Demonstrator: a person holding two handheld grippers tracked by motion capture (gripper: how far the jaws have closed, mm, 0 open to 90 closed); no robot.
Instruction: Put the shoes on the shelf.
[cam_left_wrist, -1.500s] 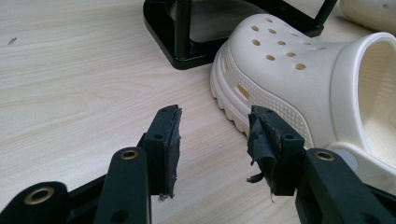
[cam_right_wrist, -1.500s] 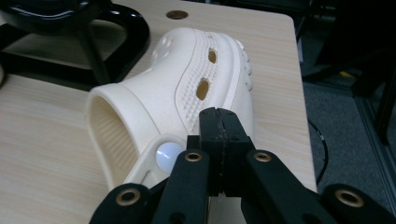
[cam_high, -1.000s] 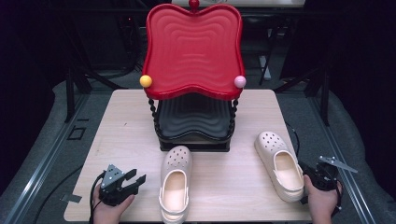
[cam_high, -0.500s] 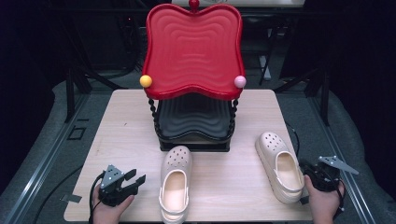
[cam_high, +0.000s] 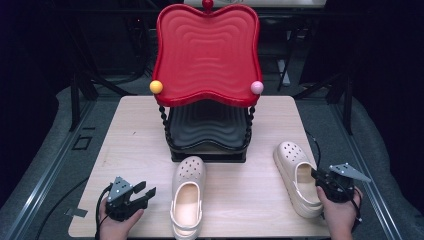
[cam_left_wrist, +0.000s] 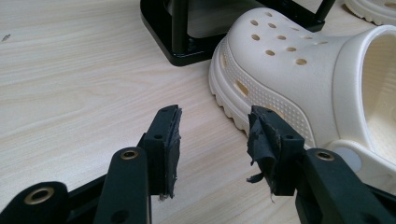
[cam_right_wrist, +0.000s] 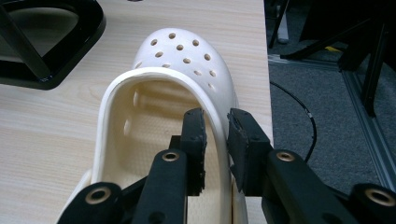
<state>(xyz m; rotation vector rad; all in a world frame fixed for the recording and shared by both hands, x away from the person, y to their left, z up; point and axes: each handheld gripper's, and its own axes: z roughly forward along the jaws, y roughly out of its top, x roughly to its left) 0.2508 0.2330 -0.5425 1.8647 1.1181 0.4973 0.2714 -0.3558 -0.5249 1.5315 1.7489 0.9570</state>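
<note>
The right hand-held gripper (cam_right_wrist: 215, 135) is straddling the side wall of the right clog (cam_high: 299, 176) at the counter's (cam_high: 135, 135) four o'clock, jaws nearly clenched on it. The left hand-held gripper (cam_left_wrist: 214, 135) is waiting released beside the left clog (cam_high: 188, 194) at six o'clock. Both clogs are lying on the counter before the two-tier rack (cam_high: 207, 60); judging by this, lifting and placing are still ahead.

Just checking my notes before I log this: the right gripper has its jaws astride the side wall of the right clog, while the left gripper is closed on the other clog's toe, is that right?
Not quite: the left gripper holds nothing. The left gripper view shows its jaws open above the bare table, just short of the other clog. The right gripper does have its jaws astride the right clog's side wall, as the right gripper view shows.
</note>
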